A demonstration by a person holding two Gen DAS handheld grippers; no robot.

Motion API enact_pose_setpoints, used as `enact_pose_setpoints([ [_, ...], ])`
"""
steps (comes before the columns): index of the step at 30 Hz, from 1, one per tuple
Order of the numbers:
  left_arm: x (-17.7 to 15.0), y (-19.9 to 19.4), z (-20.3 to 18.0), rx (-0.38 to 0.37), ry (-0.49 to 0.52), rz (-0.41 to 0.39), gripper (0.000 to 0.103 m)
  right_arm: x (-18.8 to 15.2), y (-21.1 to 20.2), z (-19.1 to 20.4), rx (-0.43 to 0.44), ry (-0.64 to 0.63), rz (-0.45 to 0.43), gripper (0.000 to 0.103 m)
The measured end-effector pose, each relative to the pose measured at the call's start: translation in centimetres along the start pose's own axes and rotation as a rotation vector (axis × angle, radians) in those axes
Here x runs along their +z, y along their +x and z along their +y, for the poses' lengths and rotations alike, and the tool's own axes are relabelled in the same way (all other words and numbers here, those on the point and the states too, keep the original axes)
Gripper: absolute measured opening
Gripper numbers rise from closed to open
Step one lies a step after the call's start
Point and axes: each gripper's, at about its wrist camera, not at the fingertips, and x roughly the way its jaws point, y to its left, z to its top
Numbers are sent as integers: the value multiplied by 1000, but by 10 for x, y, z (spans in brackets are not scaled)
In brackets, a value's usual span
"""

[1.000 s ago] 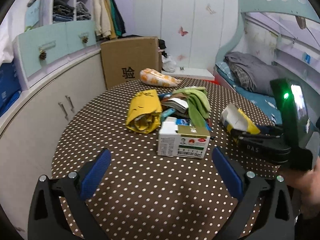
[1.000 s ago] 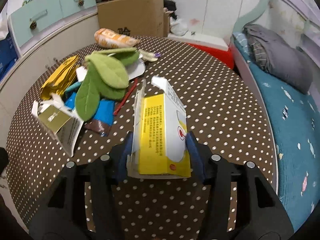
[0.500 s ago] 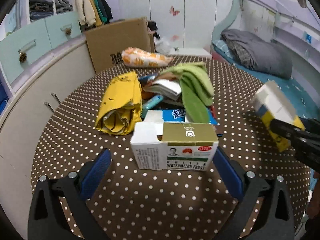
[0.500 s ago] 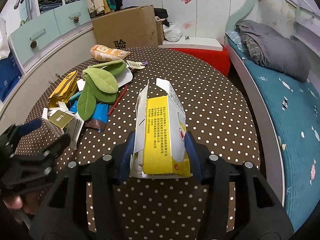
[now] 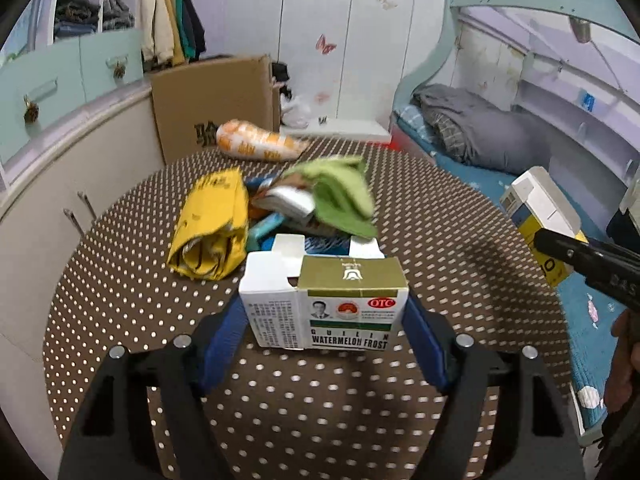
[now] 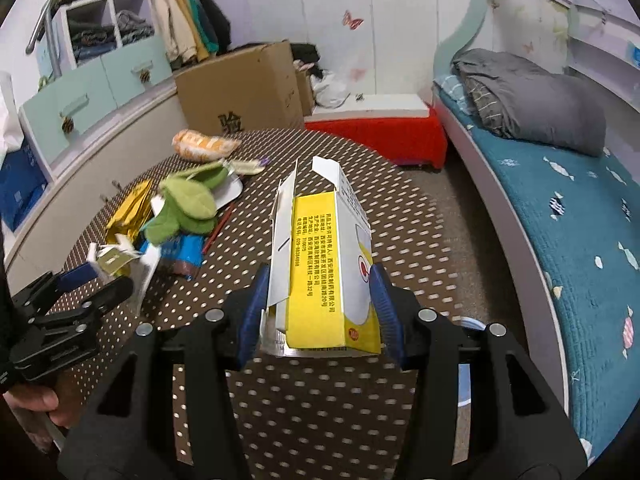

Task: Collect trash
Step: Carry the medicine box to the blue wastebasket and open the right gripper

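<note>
A white and gold carton point(image 5: 344, 304) marked WATERMELON FROST stands on the brown dotted table point(image 5: 132, 296). My left gripper point(image 5: 324, 312) has it between its jaws, which are closing, and both blue pads point(image 5: 228, 332) touch its sides. My right gripper point(image 6: 319, 284) is shut on an opened yellow and white carton point(image 6: 316, 264) and holds it above the table's right side. The left wrist view shows that carton point(image 5: 540, 208) at the right edge. The right wrist view shows my left gripper point(image 6: 80, 280) low at the left.
Behind the carton lie a yellow wrapper point(image 5: 212, 228), a green cloth point(image 5: 340, 196), blue packets point(image 5: 266, 230) and an orange snack bag point(image 5: 256, 142). A cardboard box point(image 5: 216, 104) stands beyond the table, cabinets point(image 5: 52, 184) to the left, a bed point(image 6: 560, 184) to the right.
My left gripper moved up to the white and gold carton and its jaws closed onto its sides. My right gripper rose and moved off with the yellow carton still held.
</note>
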Motion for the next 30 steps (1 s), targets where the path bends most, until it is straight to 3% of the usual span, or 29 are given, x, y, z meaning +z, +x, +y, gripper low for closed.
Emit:
enact_pose_setpoints([
  [7, 20, -23, -34, -56, 49, -78, 74, 7, -15, -64, -57, 88, -38, 50],
  [11, 30, -19, -58, -92, 83, -92, 74, 2, -4, -116, -84, 183, -8, 50],
  [16, 41, -1, -86, -145, 115, -69, 74, -18, 43, -183, -114, 317, 95, 50],
  [24, 60, 24, -126, -188, 172, -31, 74, -77, 140, -267, -129, 524, 290, 50],
  [27, 69, 37, -146, -203, 196, -13, 74, -92, 162, -283, -147, 569, 316, 54],
  [29, 72, 46, -161, -216, 213, 4, 74, -105, 175, -297, -157, 614, 342, 71],
  [30, 74, 50, -170, -225, 224, 12, 74, -109, 176, -302, -166, 635, 346, 72],
])
